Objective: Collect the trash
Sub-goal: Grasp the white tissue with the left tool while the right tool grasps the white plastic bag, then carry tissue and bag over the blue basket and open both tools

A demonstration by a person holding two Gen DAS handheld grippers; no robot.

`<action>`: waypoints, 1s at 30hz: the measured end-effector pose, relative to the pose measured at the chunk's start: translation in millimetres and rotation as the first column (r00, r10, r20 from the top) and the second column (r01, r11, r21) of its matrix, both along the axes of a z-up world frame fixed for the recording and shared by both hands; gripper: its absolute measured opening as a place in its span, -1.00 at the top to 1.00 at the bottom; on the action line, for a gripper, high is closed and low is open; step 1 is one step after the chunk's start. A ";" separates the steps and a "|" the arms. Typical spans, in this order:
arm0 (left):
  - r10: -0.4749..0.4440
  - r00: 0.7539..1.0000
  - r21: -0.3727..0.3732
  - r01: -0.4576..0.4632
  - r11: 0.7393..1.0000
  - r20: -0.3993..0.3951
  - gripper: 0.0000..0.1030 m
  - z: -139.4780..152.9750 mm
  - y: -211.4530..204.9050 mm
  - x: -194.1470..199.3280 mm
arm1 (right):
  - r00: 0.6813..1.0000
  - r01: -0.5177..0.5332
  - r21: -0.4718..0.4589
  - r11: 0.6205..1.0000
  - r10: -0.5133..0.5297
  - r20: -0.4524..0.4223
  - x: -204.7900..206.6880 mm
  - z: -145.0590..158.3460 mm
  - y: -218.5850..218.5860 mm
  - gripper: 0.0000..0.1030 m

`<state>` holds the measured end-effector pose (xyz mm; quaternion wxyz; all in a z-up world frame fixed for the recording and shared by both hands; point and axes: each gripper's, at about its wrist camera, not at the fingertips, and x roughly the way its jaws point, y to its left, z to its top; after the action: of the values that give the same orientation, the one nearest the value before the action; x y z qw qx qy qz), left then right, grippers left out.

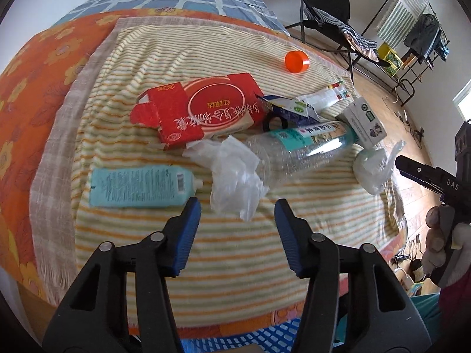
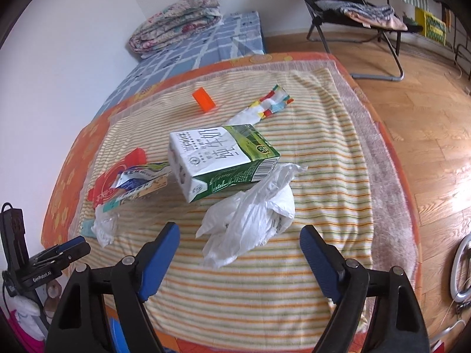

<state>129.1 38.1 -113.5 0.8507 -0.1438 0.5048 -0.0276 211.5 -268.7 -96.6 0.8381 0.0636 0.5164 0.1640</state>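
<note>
both grippers hang over a striped blanket (image 1: 235,253) strewn with trash. left gripper (image 1: 238,206) has its blue pads apart, nothing between them, a crumpled clear plastic wrapper (image 1: 235,176) just ahead. beside the wrapper lie a mint tube (image 1: 138,186), a red carton (image 1: 203,108) and a clear plastic bottle (image 1: 300,150). right gripper (image 2: 240,235) stands wider, jaws empty, a white plastic bag (image 2: 250,220) just ahead of the tips, a green milk carton (image 2: 220,158) behind the bag. an orange cap (image 2: 204,98) lies farther back.
</note>
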 end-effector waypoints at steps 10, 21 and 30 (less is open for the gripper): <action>-0.013 0.999 -0.004 0.013 1.000 -0.038 0.30 -20.2 -1.0 23.2 | 0.999 0.011 -0.040 0.999 -0.013 -0.033 22.7 -18.7 11.9 -0.53; -0.021 0.999 -0.029 0.020 0.999 -0.027 0.53 -18.9 1.0 21.8 | 0.998 0.013 0.029 0.999 -0.012 -0.062 30.2 -24.1 4.9 0.11; -0.036 0.999 -0.021 0.036 0.999 0.009 0.59 -3.1 -2.1 11.8 | 0.999 -0.015 0.062 0.998 0.017 -0.036 15.0 -11.9 1.1 0.62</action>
<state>140.9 36.0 -116.5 0.8508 -0.1434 0.5032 -0.0489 226.5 -267.5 -108.5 0.8247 0.0883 0.5269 0.1855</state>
